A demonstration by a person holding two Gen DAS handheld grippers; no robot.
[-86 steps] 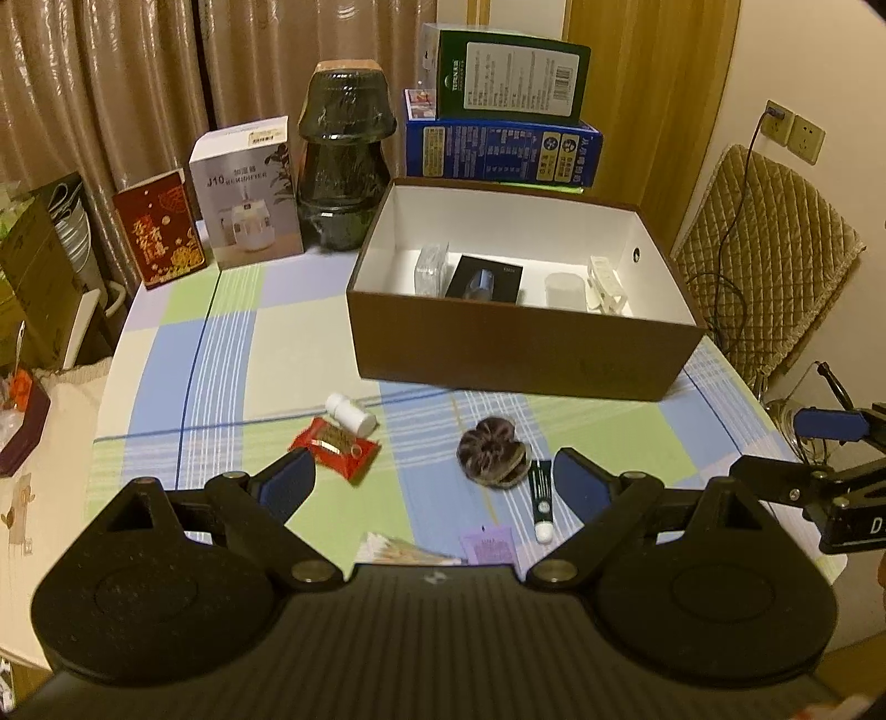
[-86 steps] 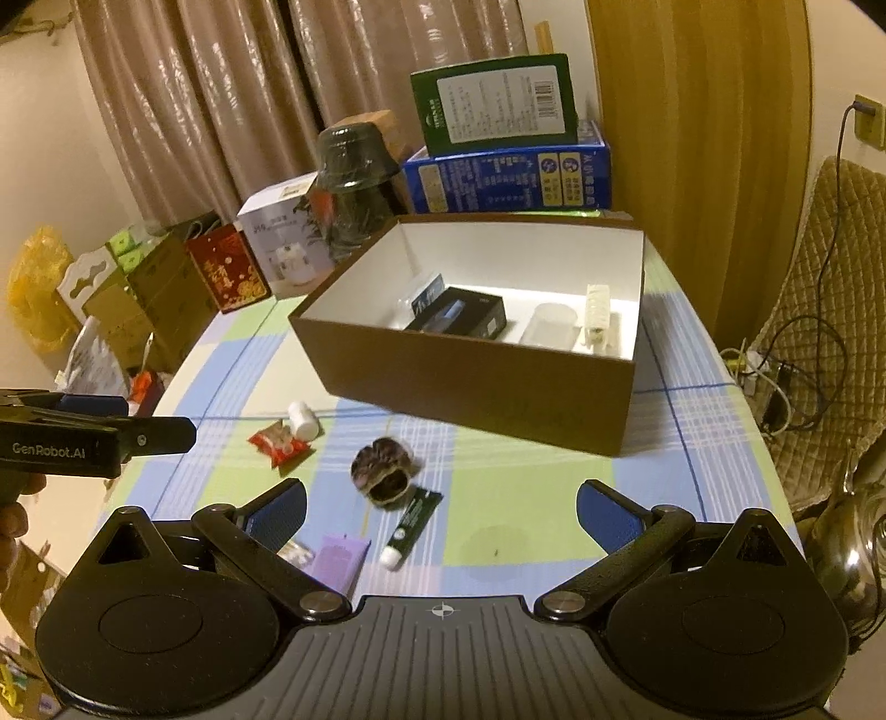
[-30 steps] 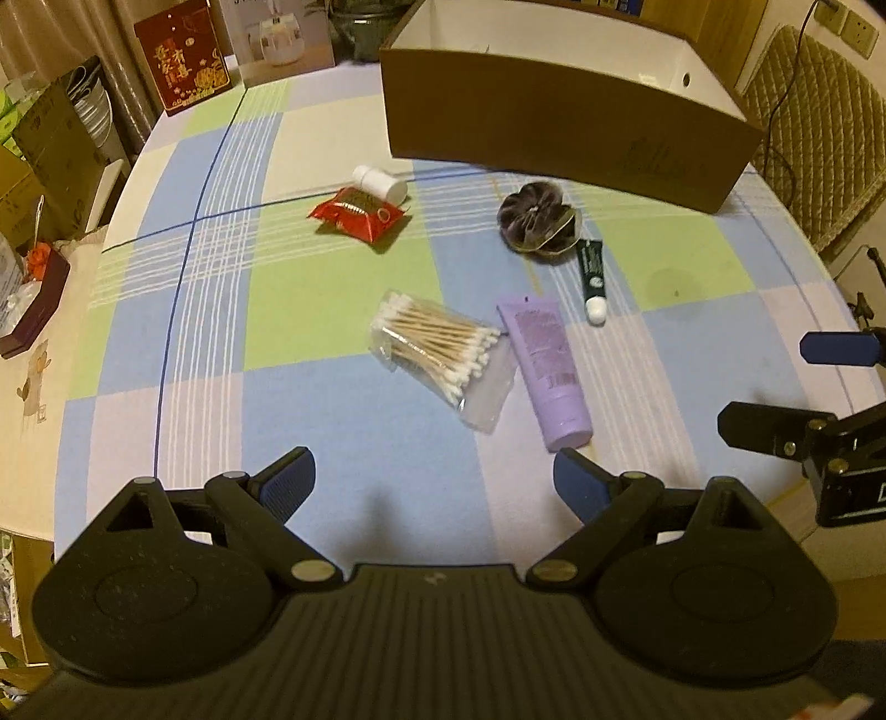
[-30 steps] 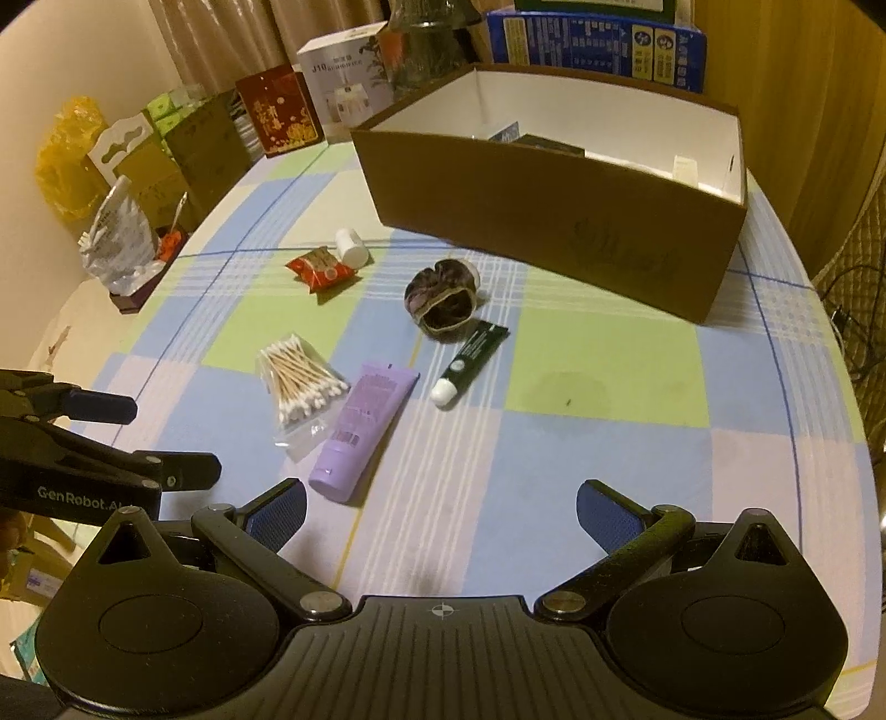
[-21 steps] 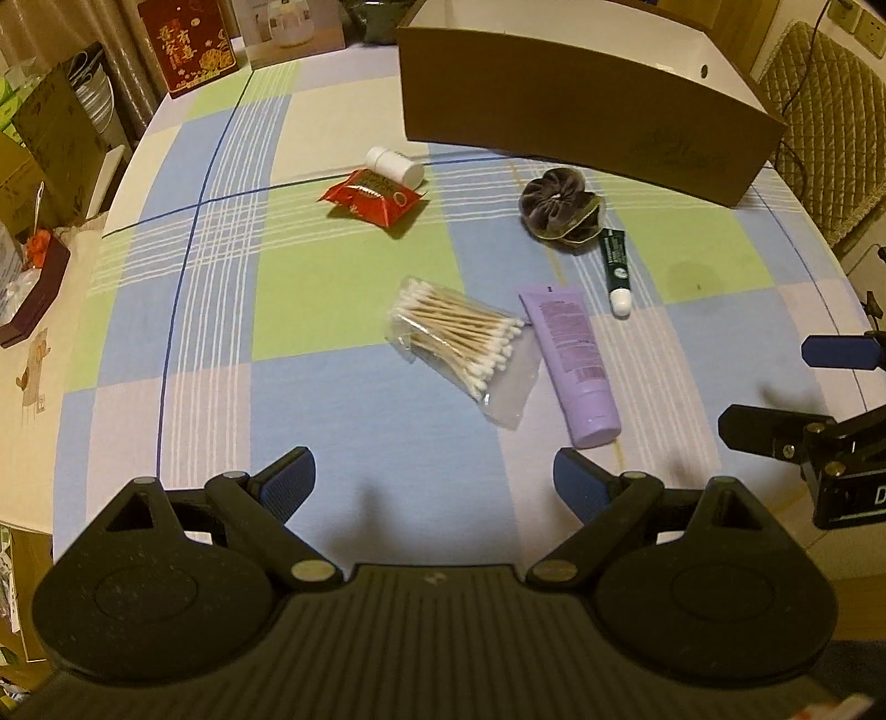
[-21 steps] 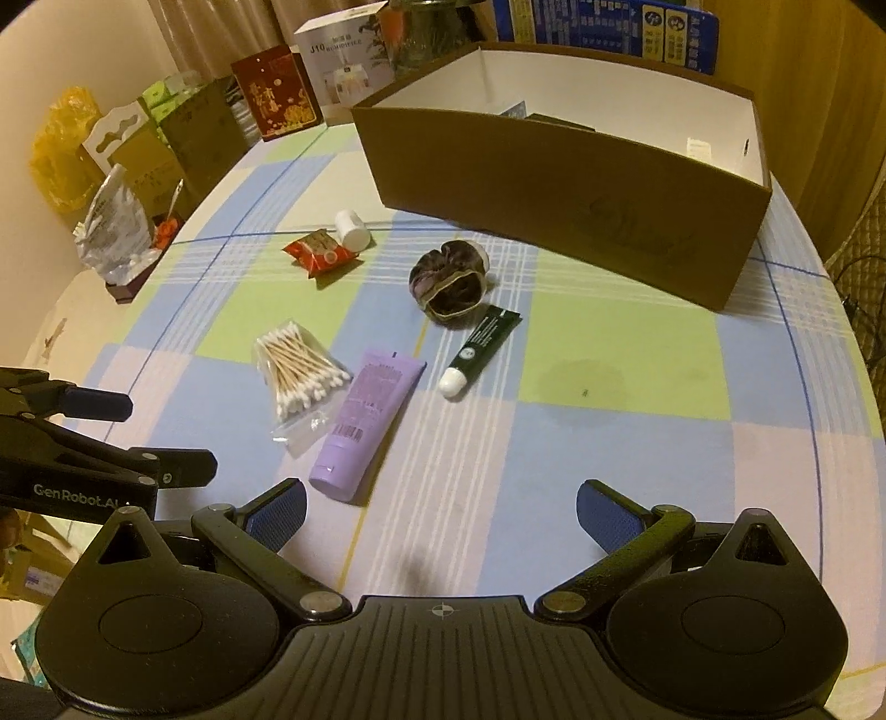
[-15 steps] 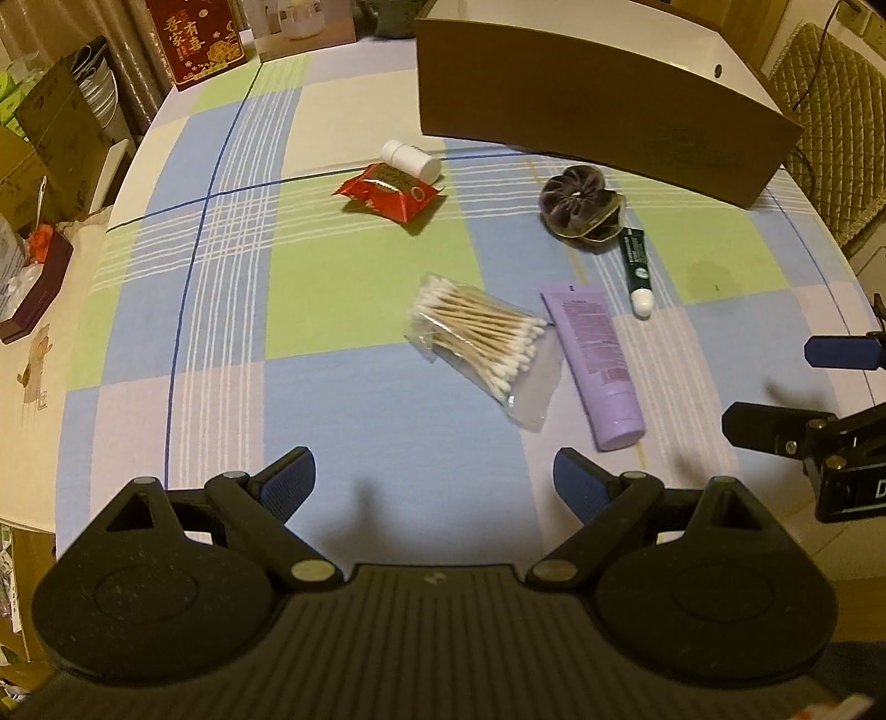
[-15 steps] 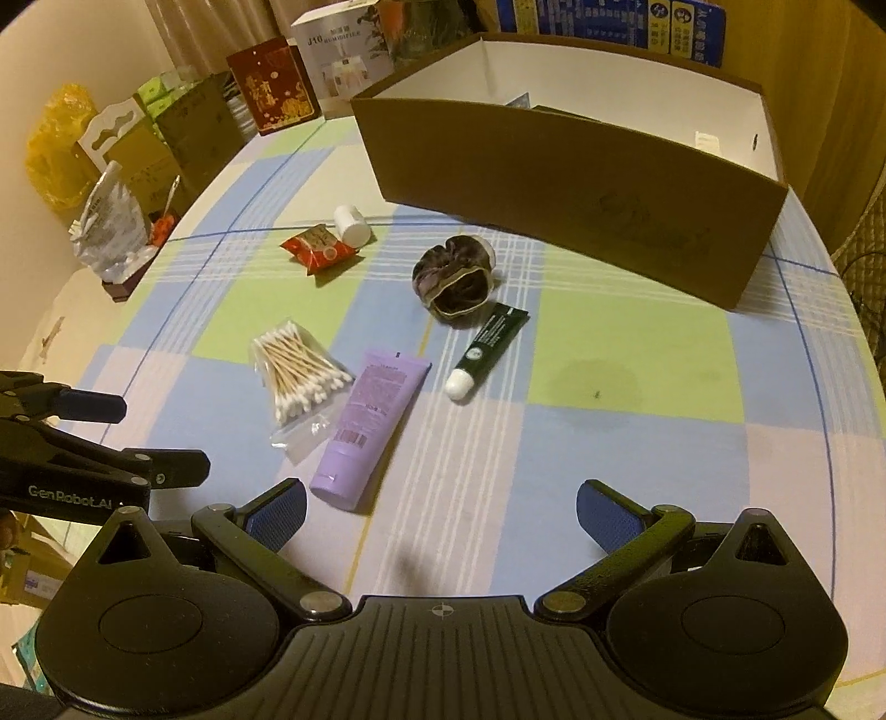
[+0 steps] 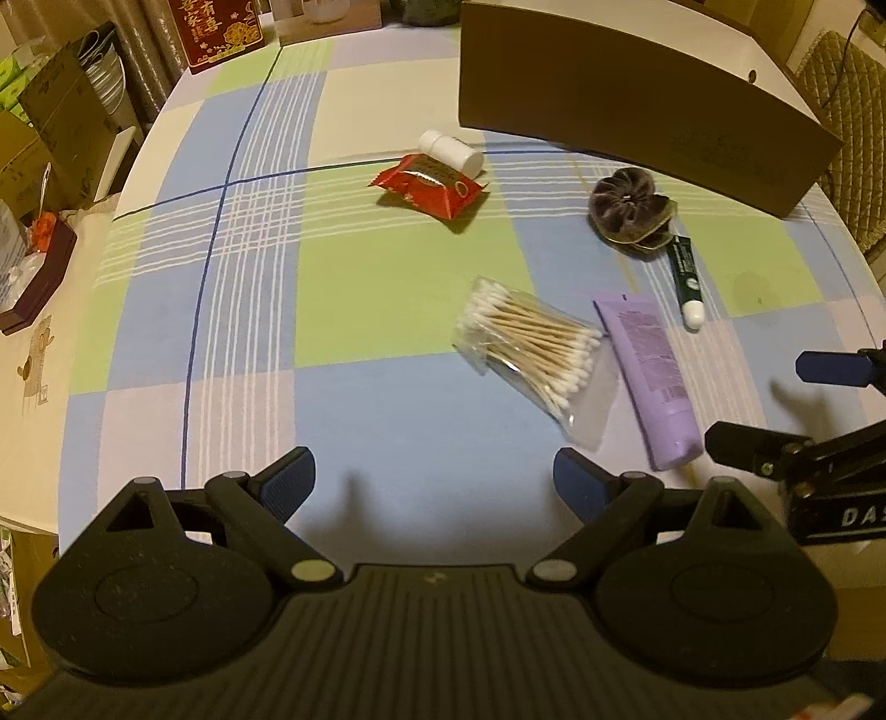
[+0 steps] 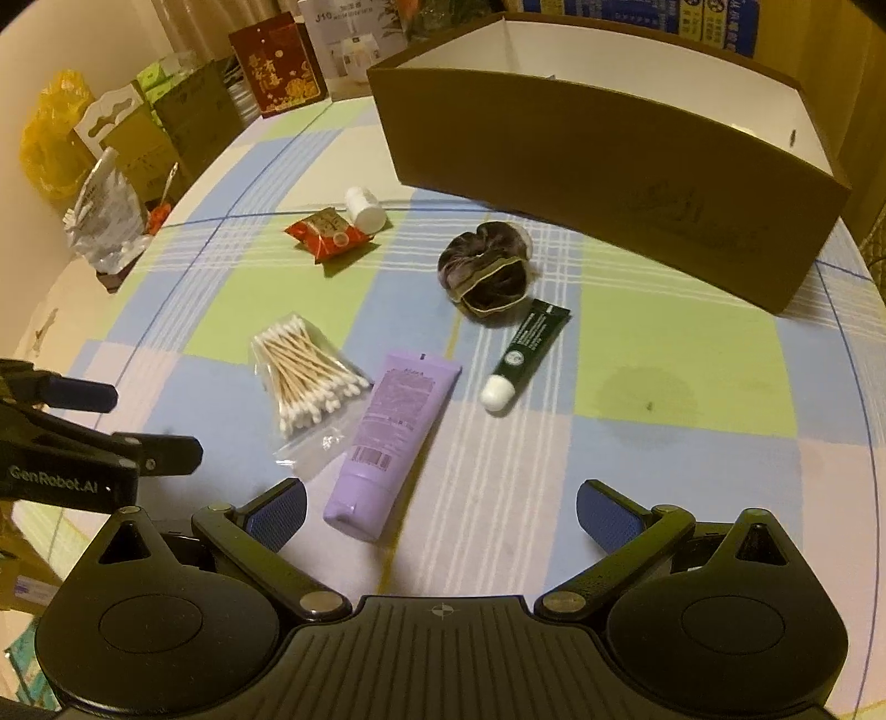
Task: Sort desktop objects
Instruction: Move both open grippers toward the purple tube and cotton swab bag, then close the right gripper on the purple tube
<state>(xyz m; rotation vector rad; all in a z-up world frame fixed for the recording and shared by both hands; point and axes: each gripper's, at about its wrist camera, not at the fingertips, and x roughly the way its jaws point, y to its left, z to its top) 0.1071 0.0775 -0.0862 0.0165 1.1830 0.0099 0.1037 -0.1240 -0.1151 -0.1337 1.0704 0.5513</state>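
Six loose things lie scattered on the checked table, all short of the brown box they are meant to go into, I judge. The swabs sit in their clear bag just beside the purple tube; the green tube lies near the scrunchie, and the red packet touches the white bottle. My left gripper hangs spread and empty above the near edge, swabs ahead of it. My right gripper is likewise spread with nothing between its pads, the purple tube's cap end closest. Readable writing: "GenRobot.AI" on the left gripper's side, "DAS" on the right one's, "J10" on a white carton at the back
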